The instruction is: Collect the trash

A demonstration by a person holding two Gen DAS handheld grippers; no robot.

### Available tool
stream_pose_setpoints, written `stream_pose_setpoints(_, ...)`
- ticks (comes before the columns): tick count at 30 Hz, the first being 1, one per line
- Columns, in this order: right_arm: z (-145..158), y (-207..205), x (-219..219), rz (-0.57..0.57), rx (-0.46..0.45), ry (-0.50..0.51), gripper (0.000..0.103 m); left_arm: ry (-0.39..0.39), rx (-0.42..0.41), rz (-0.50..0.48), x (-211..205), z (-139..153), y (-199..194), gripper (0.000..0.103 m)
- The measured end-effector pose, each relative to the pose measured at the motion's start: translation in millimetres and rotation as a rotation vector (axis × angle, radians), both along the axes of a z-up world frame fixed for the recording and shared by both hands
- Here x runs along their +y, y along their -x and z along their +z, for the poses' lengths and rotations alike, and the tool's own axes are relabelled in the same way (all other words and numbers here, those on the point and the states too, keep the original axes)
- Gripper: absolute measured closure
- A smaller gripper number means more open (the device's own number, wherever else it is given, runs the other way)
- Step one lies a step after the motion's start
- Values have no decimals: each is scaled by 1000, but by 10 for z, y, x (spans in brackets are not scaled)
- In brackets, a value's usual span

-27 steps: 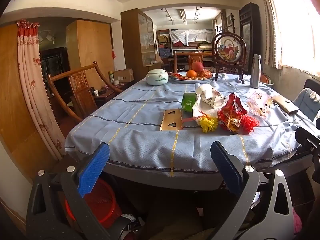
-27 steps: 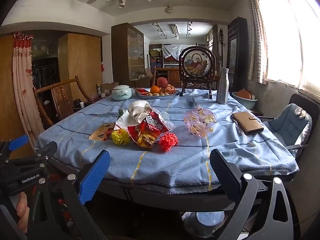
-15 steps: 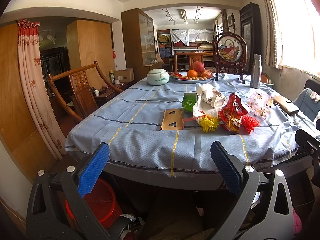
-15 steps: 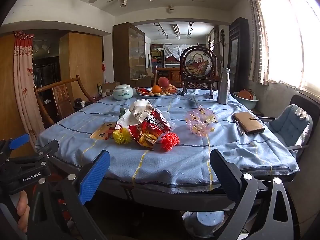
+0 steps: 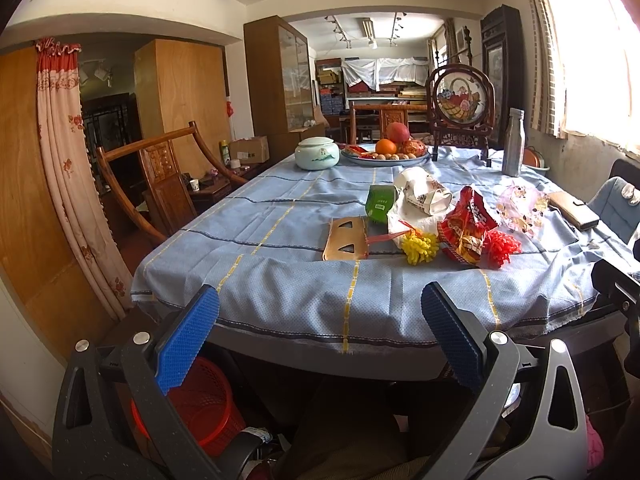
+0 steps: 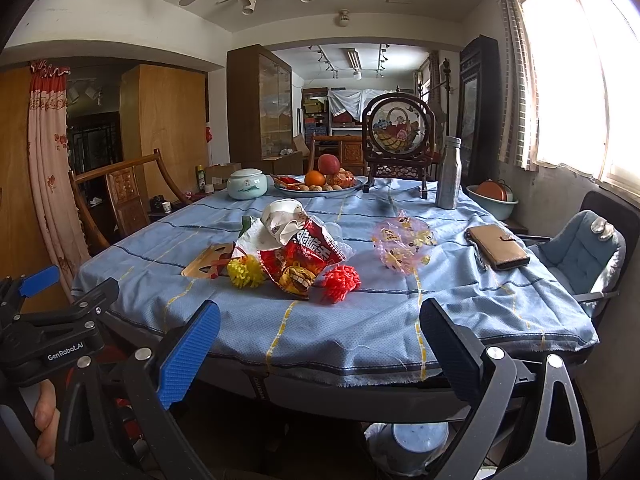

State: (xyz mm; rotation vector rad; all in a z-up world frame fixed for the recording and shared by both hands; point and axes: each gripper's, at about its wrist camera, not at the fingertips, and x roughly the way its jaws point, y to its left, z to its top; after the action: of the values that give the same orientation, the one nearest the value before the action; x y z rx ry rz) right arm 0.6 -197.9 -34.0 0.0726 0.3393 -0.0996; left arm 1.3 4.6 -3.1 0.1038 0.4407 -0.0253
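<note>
A pile of trash lies on the blue tablecloth (image 5: 280,280): a red snack bag (image 5: 468,228) (image 6: 304,252), a crumpled white paper cup (image 5: 424,196) (image 6: 284,220), a green packet (image 5: 380,204), a gold card (image 5: 346,238) (image 6: 206,262), a yellow pompom (image 5: 420,246) (image 6: 244,272), a red pompom (image 5: 500,248) (image 6: 340,280) and a pink wrapper (image 5: 520,208) (image 6: 400,246). A red bin (image 5: 200,404) stands under the table. My left gripper (image 5: 320,336) and right gripper (image 6: 320,344) are both open and empty, below the table's near edge.
At the back stand a ceramic jar (image 5: 316,154), a fruit plate (image 5: 388,154), a metal bottle (image 5: 513,148) and a round decorative screen (image 6: 398,128). A brown wallet (image 6: 498,246) lies at the right. A wooden chair (image 5: 160,184) is left, a cushioned chair (image 6: 580,252) right.
The right wrist view has shifted slightly toward the table. The left wrist view is almost unchanged. Nothing on the table has moved.
</note>
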Motion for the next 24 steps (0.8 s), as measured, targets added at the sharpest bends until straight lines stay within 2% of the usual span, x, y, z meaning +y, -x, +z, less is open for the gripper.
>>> stream_pose_setpoints(24,-5,11,30,4,3,0,5,10,1,1,14,0,15,6)
